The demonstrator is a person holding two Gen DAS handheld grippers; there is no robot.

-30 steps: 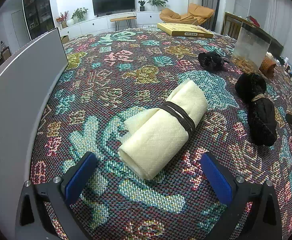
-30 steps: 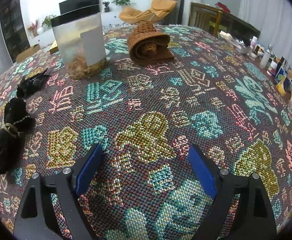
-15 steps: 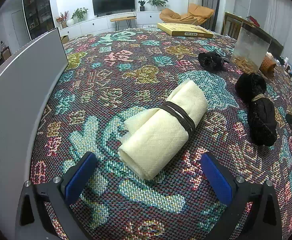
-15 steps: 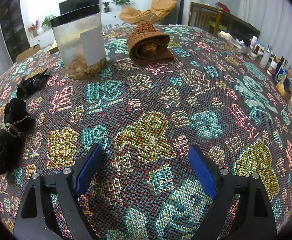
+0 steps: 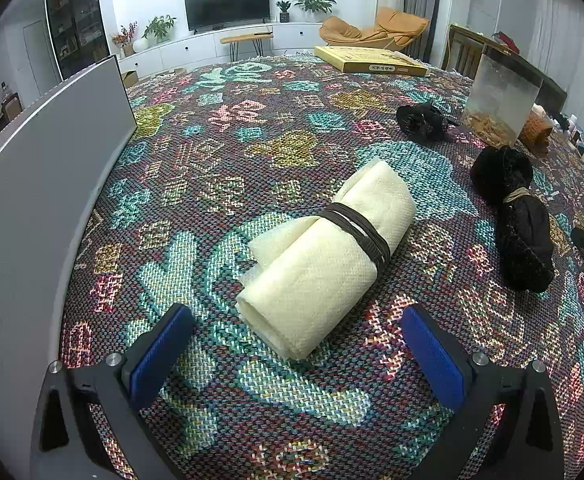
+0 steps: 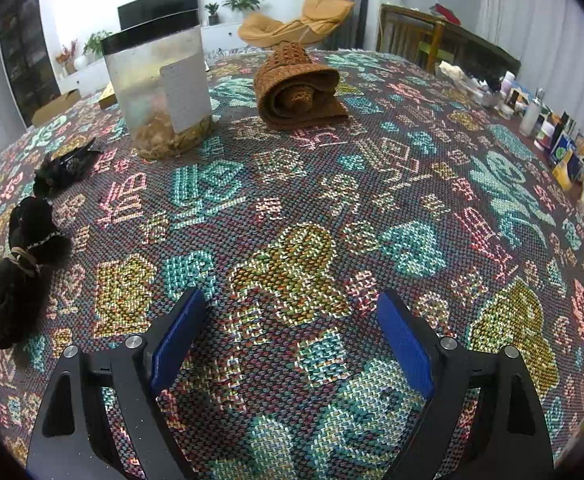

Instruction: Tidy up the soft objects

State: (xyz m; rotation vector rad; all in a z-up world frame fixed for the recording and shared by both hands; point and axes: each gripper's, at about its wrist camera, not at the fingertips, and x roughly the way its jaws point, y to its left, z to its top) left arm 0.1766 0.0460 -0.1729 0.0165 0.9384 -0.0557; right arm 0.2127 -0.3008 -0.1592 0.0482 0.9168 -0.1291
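Cream woven cloth roll bound with dark bands (image 5: 328, 256): laid on patterned tablecloth (image 5: 228, 168)
Left gripper (image 5: 296, 340): held wide, just short of roll, nothing gripped
Right gripper (image 6: 292, 336): held wide, empty, well apart from roll

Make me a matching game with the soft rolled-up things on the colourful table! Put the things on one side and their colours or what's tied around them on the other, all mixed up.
Things:
1. Roll in front of the left gripper
2. Long bundle to its right
3. Roll next to the clear container
4. Small bundle near the container, untied

Descriptions:
A. Brown, woven, no band
B. Cream, dark band around the middle
C. Black, tan band around it
D. Black, no band showing

Pairs: 1-B, 2-C, 3-A, 4-D
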